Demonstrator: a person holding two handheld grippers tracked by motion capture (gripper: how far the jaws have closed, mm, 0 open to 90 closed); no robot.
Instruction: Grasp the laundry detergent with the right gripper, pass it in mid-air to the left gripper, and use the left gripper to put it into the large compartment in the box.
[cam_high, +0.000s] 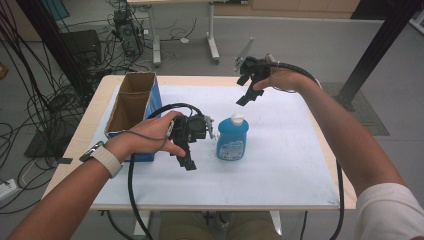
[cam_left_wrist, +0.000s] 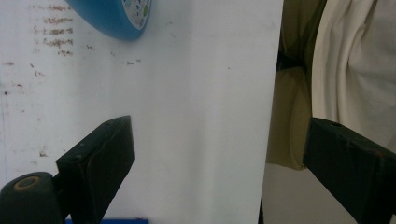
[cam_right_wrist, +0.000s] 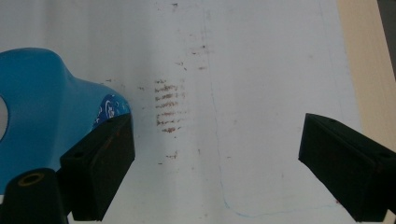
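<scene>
A blue bottle with a white cap stands upright on the white sheet near the table's middle. My left gripper hangs just left of it, jaws pointing down and toward the near edge. In the left gripper view that gripper is open with nothing between its jaws, and the bottle shows at the top left. My right gripper is raised behind the bottle, angled down at it. In the right gripper view it is open over bare sheet, with the bottle beside its left jaw.
An open cardboard box with blue sides stands at the table's left, right behind my left hand. The white sheet covers most of the table and carries brown marks. Cables and table legs lie on the floor beyond.
</scene>
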